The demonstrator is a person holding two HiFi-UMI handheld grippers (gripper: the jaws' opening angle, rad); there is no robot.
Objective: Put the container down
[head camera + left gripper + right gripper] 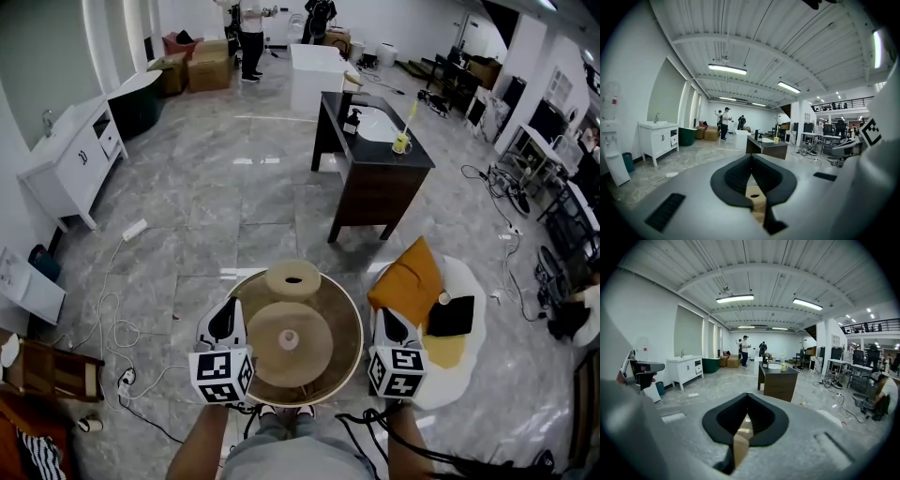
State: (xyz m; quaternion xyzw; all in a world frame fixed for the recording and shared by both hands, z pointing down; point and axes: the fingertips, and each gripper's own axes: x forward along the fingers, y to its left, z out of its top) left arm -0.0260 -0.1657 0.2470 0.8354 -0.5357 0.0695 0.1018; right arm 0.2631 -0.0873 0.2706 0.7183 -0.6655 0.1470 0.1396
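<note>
A round, see-through brown container hangs in front of me above the grey floor, held from both sides. Inside it lie a flat wooden lid with a knob and a wooden ring. My left gripper is shut on the container's left rim, and my right gripper is shut on its right rim. In the left gripper view the jaws of the left gripper meet above the wooden ring. In the right gripper view a thin tan edge sits between the jaws of the right gripper.
A dark desk with a yellow cup stands ahead. Right of the container lie a white cushion, an orange pillow and a black pad. White cabinet and cables at left. People stand far back.
</note>
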